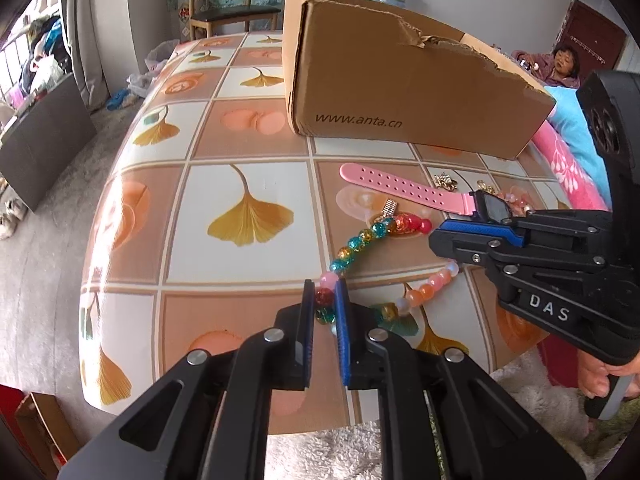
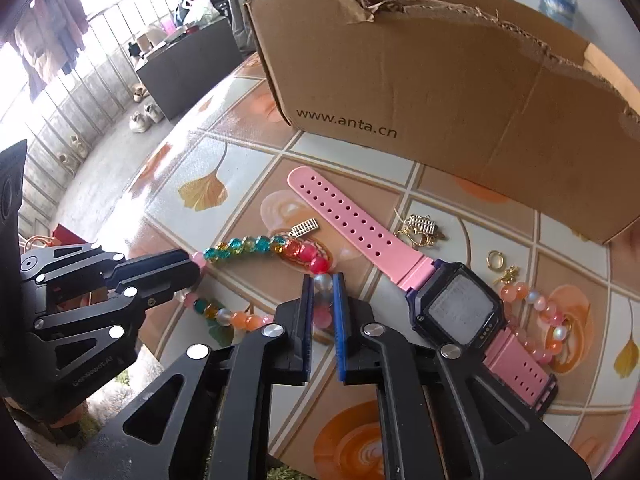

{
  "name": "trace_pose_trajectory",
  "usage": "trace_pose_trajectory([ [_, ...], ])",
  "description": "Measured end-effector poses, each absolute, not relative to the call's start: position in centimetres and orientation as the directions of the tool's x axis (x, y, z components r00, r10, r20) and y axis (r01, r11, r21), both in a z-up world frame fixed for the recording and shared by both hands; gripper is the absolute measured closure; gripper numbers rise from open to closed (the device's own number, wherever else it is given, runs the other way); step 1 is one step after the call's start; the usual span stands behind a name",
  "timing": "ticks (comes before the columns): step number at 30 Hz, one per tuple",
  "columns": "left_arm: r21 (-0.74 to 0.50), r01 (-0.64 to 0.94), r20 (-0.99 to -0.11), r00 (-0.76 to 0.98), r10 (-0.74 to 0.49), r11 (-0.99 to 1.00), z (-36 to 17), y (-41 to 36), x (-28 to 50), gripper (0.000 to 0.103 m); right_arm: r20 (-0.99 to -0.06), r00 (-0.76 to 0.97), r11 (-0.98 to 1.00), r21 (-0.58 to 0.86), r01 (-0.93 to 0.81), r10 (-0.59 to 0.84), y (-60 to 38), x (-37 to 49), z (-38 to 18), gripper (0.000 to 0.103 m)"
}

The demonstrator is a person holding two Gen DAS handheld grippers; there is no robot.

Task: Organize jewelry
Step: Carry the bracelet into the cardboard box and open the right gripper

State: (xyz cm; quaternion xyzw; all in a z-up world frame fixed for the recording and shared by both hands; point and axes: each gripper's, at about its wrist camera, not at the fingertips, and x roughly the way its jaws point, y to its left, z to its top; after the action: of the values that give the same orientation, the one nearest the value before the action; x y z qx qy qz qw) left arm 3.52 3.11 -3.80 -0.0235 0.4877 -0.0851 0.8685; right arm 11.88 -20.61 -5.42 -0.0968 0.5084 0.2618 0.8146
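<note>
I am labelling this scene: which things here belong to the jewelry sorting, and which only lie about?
Belong to the job:
- beaded bracelet, pinched by both claws
- pink watch
- gold charms
- gold ring
- second bead bracelet
- cardboard box

Just lying about:
- wooden chair
- shoes

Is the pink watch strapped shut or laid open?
Laid open: the pink watch lies flat on the table, both strap halves stretched straight out, unbuckled.

Both views close, low — sharing bead bracelet (image 1: 362, 242).
</note>
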Motion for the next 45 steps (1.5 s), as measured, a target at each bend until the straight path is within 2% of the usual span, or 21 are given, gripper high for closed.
trace_pose_trajectory([
  [7, -0.127, 0.139, -0.795, 0.578, -0.185, 0.982, 0.1, 3.7, 3.5, 0.094, -0.839, 0.408, 0.842, 0.104, -0.529, 0.360, -21.8, 10.5, -1.8, 0.096],
  [16, -0.063, 0.234, -0.574, 0.786, -0.227, 0.970, 12.8, 3.1, 7.9, 0.094, -0.647, 0.610, 0.807, 0.014, -0.591, 0.458, -22.7, 13.9, 9.9, 0.096],
  [19, -0.054, 0.270, -0.548, 0.797, -0.255, 0.961, 15.3, 2.2, 12.0, 0.094, -0.643, 0.608, 0.796, 0.004, -0.605, 0.466, -22.9, 18.1, 11.3, 0.096],
  [21, -0.032, 0.285, -0.572, 0.781, -0.251, 0.958, 15.7, 1.2, 15.6, 0.094, -0.689, 0.563, 0.790, 0.023, -0.613, 0.457, -22.8, 22.7, 10.9, 0.096],
  [23, -0.013, 0.314, -0.639, 0.728, -0.249, 0.949, 15.0, -0.2, 20.4, 0.094, -0.751, 0.483, 0.785, 0.076, -0.615, 0.451, -22.7, 27.3, 9.4, 0.096],
  [27, 0.099, 0.347, -0.775, 0.614, -0.146, 0.933, 11.5, -3.4, 28.3, 0.094, -0.871, 0.276, 0.791, 0.185, -0.583, 0.407, -21.5, 36.3, 4.3, 0.096],
  [32, 0.205, 0.378, -0.878, 0.479, -0.002, 0.903, 6.0, -5.7, 34.2, 0.093, -0.917, 0.119, 0.797, 0.261, -0.544, 0.381, -20.5, 42.1, -0.8, 0.096],
  [39, 0.291, 0.390, -0.905, 0.409, 0.119, 0.873, 2.5, -5.6, 36.6, 0.092, -0.934, 0.039, 0.792, 0.279, -0.543, 0.356, -18.9, 44.8, -4.7, 0.095],
  [41, 0.294, 0.381, -0.905, 0.407, 0.126, 0.877, 2.5, -5.3, 37.2, 0.091, -0.937, 0.038, 0.798, 0.274, -0.537, 0.347, -18.7, 45.2, -5.2, 0.091],
  [43, 0.274, 0.372, -0.908, 0.404, 0.111, 0.887, 2.8, -5.1, 37.3, 0.083, -0.937, 0.038, 0.794, 0.273, -0.543, 0.348, -18.6, 44.9, -5.1, 0.086],
  [45, 0.257, 0.365, -0.906, 0.413, 0.092, 0.895, 3.3, -4.8, 37.2, 0.081, -0.936, 0.056, 0.796, 0.263, -0.546, 0.348, -18.7, 44.7, -4.8, 0.079],
])
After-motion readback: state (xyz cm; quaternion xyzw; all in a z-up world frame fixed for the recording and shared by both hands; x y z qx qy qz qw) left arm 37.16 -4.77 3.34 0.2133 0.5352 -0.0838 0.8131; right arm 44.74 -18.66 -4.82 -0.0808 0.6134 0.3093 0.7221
